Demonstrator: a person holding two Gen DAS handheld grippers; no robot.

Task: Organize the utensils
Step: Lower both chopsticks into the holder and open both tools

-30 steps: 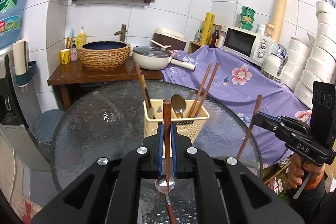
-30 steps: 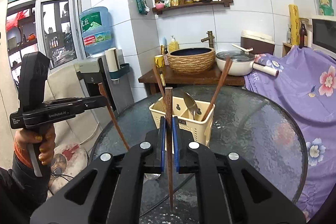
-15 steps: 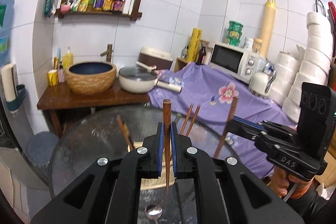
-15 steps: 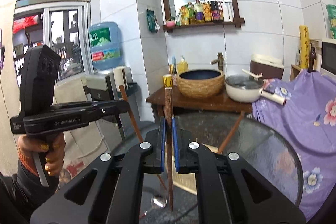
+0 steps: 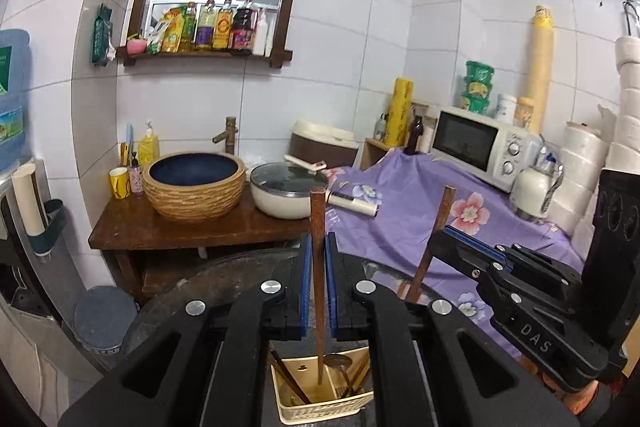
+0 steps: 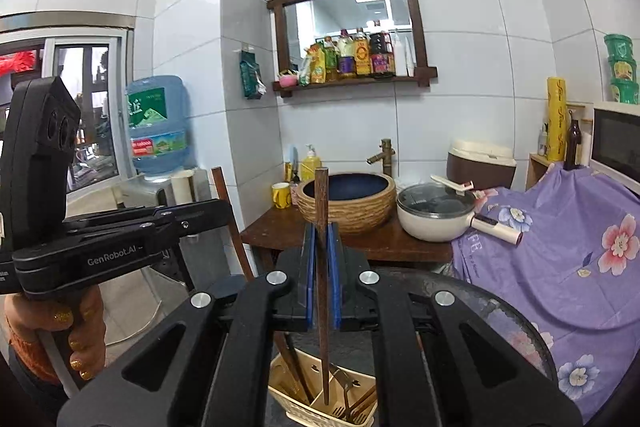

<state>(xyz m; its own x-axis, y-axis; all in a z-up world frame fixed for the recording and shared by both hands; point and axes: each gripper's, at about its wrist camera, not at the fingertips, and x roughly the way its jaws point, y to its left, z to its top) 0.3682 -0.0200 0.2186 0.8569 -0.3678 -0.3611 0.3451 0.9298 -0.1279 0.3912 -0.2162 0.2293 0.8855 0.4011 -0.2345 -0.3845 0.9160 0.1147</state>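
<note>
Both tools raised since earlier | left tool [image 5: 319,279], right tool [image 6: 322,267] clamp utensils

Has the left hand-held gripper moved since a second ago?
Yes. The left hand-held gripper has risen: the cream utensil basket, earlier beyond its tips, now sits below them.

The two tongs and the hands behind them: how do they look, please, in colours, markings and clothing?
Both tongs are black plastic with silver screws and blue pads. The left tongs carry white lettering "GenRobot.AI" on the side; the right tongs carry "DAS". The left hand has gold glitter nail polish and an orange knitted cuff. No cables show.
</note>
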